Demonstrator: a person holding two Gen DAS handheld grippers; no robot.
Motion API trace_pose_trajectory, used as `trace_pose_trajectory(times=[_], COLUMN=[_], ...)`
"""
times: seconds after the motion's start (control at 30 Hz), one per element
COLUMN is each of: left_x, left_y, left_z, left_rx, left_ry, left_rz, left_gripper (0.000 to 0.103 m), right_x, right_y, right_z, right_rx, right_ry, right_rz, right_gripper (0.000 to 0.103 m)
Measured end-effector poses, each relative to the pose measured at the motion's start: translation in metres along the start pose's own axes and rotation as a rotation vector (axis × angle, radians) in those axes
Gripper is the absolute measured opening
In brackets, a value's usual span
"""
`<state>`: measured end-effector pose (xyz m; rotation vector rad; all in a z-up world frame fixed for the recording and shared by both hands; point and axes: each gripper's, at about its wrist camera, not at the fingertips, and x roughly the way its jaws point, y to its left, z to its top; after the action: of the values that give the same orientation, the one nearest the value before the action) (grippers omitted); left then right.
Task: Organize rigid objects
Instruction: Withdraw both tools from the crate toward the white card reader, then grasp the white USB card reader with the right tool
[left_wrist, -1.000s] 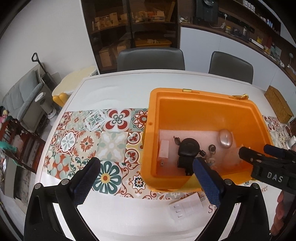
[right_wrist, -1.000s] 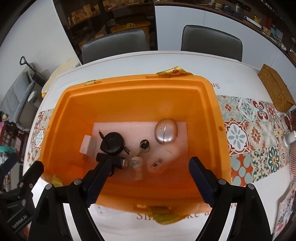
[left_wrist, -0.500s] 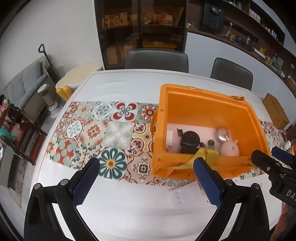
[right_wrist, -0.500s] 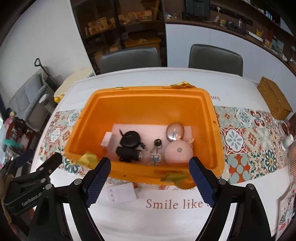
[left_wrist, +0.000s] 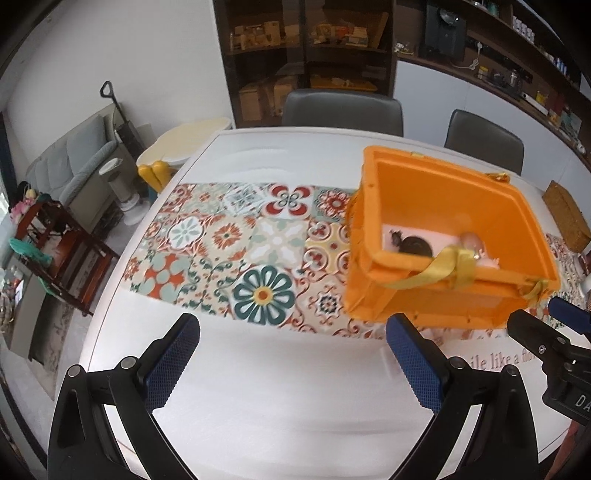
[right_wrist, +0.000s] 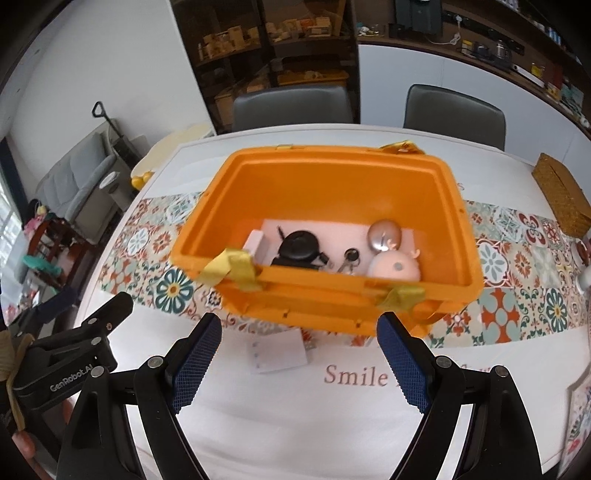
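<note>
An orange bin (right_wrist: 458, 236) stands on the white table (right_wrist: 332, 424), on the patterned tile runner (left_wrist: 229, 240) that crosses the table from side to side, closer to the far edge than to the near one. Strips of yellow tape (right_wrist: 232, 269) hang over its near rim. Inside, on a pale pink liner, lie a white box (right_wrist: 255, 243) at the left end, a black round device (right_wrist: 299, 247) next to it, a small bunch of keys (right_wrist: 349, 258) in the middle, and at the right a silver oval object (right_wrist: 384, 232) with a pink round toy (right_wrist: 395, 267) just in front of it. A white card (right_wrist: 277, 350) lies flat on the table just before the bin's near wall, beside printed lettering on the cloth. The left gripper (left_wrist: 295, 365) hovers above the bare table near its front edge, left of the bin, its blue-padded fingers (left_wrist: 170, 365) spread wide and holding nothing. The right gripper (right_wrist: 299, 365) hovers in front of the bin's near wall, its fingers (right_wrist: 400, 363) likewise spread apart and empty. A woven box (right_wrist: 561, 199) sits near the table's right edge, and two grey chairs (right_wrist: 291, 107) stand at the far side.
</note>
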<state>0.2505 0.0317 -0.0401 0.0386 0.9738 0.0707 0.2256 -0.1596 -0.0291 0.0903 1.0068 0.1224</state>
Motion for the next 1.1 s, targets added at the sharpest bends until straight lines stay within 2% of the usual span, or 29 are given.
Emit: trace_pose_trajectory(times=[0.4, 0.77, 1.1], left_x=[0.026, 0.059, 0.091], left_y=[0.025, 0.028, 0.020], left_z=[-0.045, -0.074, -0.087], left_rx=[-0.043, -0.056, -0.060], left_ry=[0.092, 0.172, 0.213], left_rz=[0.059, 0.109, 0.121], left_gripper=[0.103, 0.103, 0.103], right_x=[0.043, 0.100, 0.143], right_y=[0.030, 0.036, 0.035], right_z=[-0.031, -0.052, -0.063], right_rx=[-0.091, -0.155, -0.185], right_ry=[0.109, 0.242, 0.280], right_rz=[0.027, 0.024, 0.038], right_gripper=[0.086, 0.087, 0.087])
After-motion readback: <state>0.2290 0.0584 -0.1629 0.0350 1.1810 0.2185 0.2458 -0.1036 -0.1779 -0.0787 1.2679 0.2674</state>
